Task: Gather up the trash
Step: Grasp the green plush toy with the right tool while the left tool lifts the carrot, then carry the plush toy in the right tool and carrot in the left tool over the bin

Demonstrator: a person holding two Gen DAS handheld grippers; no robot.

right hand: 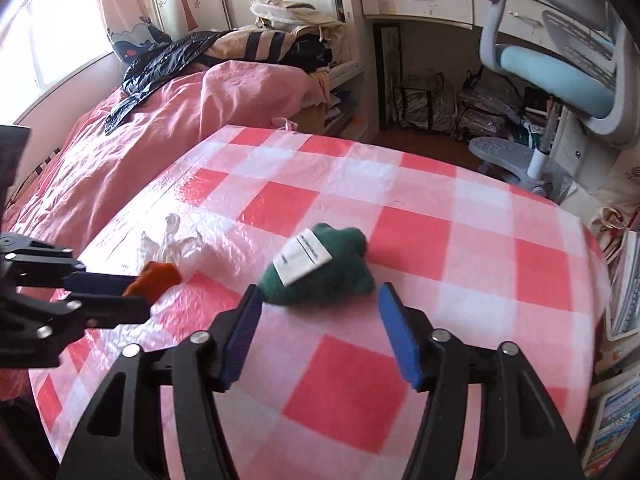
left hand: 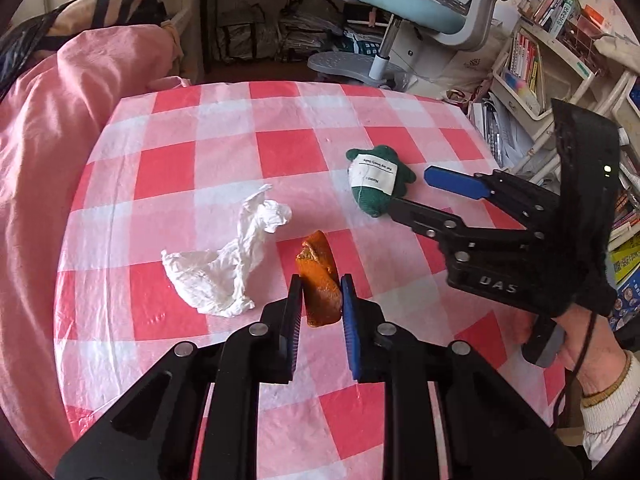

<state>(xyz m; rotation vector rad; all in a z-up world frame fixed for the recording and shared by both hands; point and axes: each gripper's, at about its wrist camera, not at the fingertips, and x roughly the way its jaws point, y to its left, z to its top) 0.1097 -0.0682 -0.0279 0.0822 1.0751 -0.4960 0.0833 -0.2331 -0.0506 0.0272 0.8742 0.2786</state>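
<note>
Peel (left hand: 319,280) clamped between the left gripper (left hand: 320,300) jaws, low on the desk (left hand: 224,148), pinched at its near end so it lifts clean. Tissue (left hand: 228,268) just left of those jaws, loose, likely next. Yarn (right hand: 320,268) just ahead of the right gripper (right hand: 318,298), touching the left jaw tip; jaws spread wide, nothing pinched yet, probably lining up to straddle it. Both tools tilted steeply down toward the checked cloth. Right hand (left hand: 580,344) wrapped round its handle, sleeve at the wrist.
</note>
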